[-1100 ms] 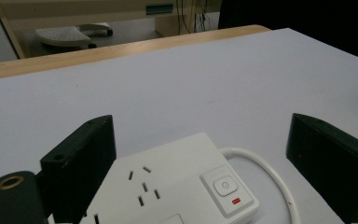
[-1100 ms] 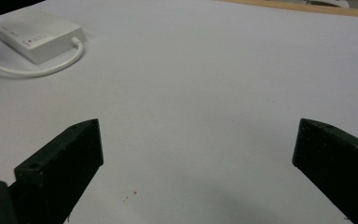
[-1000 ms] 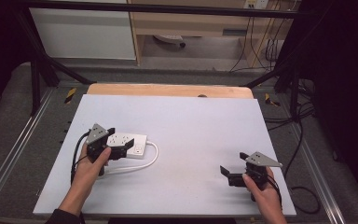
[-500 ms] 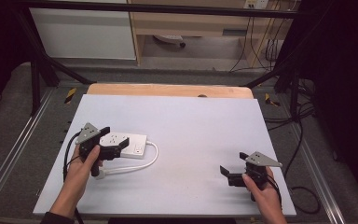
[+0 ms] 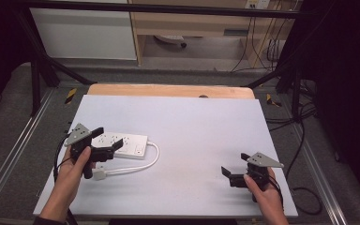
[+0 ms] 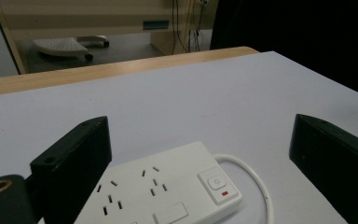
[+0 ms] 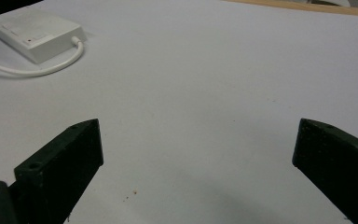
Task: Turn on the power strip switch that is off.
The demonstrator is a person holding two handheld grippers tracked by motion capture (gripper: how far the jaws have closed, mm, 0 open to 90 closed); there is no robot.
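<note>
Where the pale grey counter [image 5: 187, 131] meets its left edge, a white power strip [image 5: 122, 144] lies flat, sockets facing up, its long side running roughly left to right. The left tool [image 5: 104, 145] sits at the strip's left end with its jaws spread wide and nothing between their faces; in the left gripper view the power strip [image 6: 168, 191] lies low between the two black jaws, touching neither as far as can be seen, with a square switch [image 6: 216, 181] and a small red mark at its far end. A white cord [image 5: 143, 165] leaves the strip's right end, curves round toward the person and runs back left to a white plug [image 5: 98, 175] resting on the counter just beside the left hand [image 5: 72, 166]. The right tool [image 5: 229, 174] rests well apart, near the counter's right front corner, jaws likewise spread and holding nothing. In the right gripper view the power strip [image 7: 35, 31] appears far off at upper left, beyond bare counter.
</note>
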